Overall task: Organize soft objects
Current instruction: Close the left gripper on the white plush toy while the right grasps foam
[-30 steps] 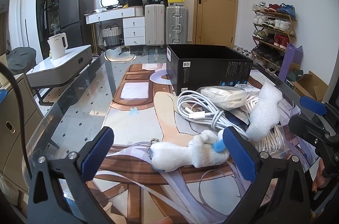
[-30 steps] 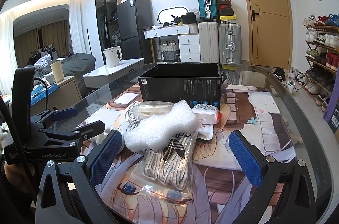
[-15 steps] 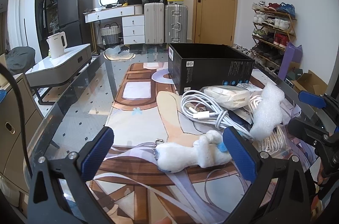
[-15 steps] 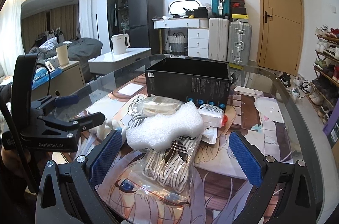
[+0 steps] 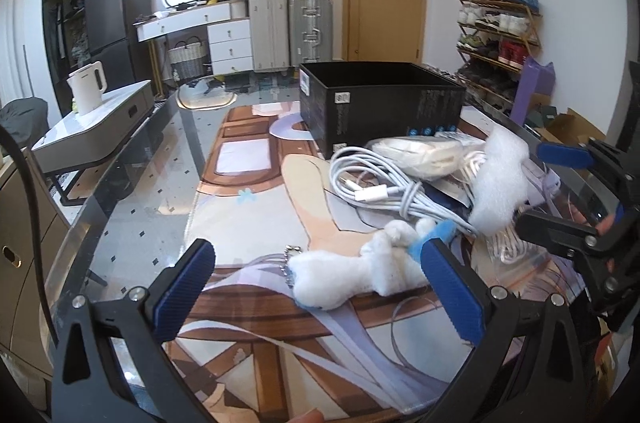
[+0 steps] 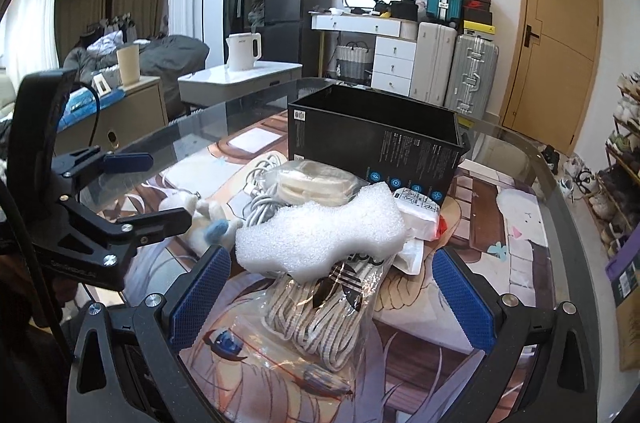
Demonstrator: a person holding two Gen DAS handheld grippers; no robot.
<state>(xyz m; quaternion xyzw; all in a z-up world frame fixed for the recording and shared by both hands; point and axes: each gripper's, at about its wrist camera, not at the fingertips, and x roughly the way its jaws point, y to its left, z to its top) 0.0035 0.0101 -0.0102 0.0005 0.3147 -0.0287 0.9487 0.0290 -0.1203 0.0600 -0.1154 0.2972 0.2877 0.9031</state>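
Observation:
A white plush toy (image 5: 352, 275) with a blue tip lies on the printed table mat, just inside my open left gripper (image 5: 320, 287), by its right finger. It also shows in the right wrist view (image 6: 192, 209). A white foam piece (image 6: 320, 229) rests on a clear bag of rope (image 6: 320, 307) between the fingers of my open right gripper (image 6: 328, 297). The foam also shows in the left wrist view (image 5: 498, 183). An open black box (image 6: 376, 147) stands behind the pile, also in the left wrist view (image 5: 380, 103).
A coil of white cable (image 5: 376, 191) and a bagged beige item (image 5: 416, 153) lie between the plush and the box. Small white packets (image 6: 416, 213) sit right of the foam. The glass table edge (image 6: 576, 247) curves on the right. A side table with a kettle (image 5: 86, 93) stands left.
Both cameras have shifted a little; the plush now sits further right in the left gripper's view, and the right gripper has edged closer to the foam and bag.

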